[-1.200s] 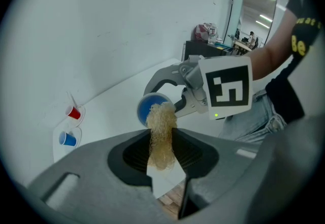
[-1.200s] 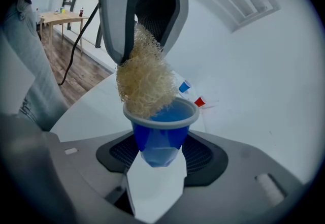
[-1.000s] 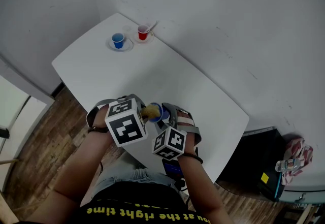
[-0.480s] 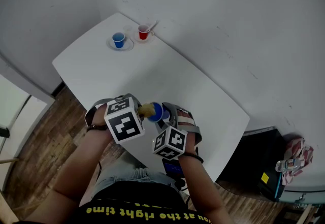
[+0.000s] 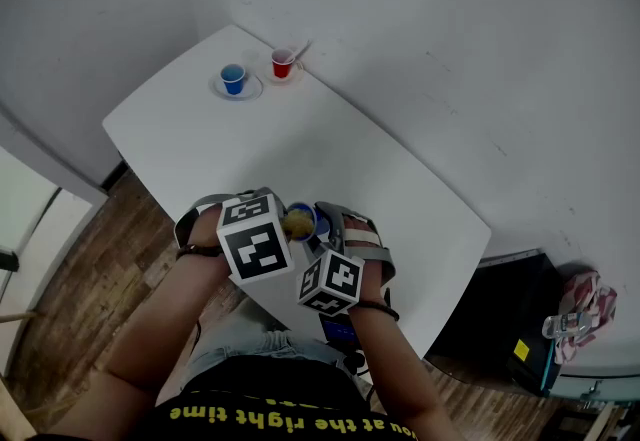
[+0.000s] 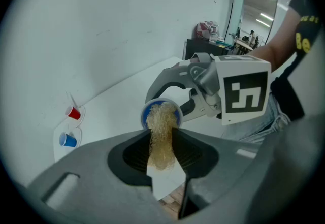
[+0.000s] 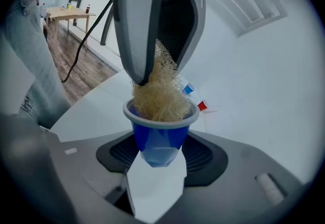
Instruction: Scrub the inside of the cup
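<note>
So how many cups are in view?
3: a blue cup in the right gripper; a second blue cup and a red cup at the table's far end. None seems hidden.

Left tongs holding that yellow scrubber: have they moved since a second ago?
Yes, slightly: the left tongs shifted rightward along the table edge, pushing the scrubber into the blue cup.

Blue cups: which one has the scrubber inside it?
The blue cup in the right gripper; the scrubber fills its mouth. The other blue cup stands far off.
</note>
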Motion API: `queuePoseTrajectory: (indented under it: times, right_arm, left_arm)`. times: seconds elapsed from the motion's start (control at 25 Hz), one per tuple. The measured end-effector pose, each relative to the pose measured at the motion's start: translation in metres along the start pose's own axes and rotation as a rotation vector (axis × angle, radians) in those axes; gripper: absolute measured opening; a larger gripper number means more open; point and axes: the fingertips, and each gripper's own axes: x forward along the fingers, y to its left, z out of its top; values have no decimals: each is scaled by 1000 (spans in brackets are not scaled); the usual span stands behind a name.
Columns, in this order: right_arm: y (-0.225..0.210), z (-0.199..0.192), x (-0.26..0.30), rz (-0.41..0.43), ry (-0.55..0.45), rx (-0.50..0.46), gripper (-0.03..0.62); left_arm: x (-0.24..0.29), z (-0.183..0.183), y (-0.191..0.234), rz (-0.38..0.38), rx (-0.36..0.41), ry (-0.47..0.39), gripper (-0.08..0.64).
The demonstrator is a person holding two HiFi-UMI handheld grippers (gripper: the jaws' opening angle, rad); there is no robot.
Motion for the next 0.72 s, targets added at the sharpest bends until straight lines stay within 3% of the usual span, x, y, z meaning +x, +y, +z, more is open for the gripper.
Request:
queuePoseTrajectory:
  times: [0.36, 0.72]
  right_arm:
    - [2, 2, 0, -11, 7, -47, 268]
    - [-1, -1, 0, -8, -5, 0, 268]
  left_arm:
    - [9, -3, 7, 9, 7, 31, 123]
    - [3, 0, -3, -26, 20, -10, 123]
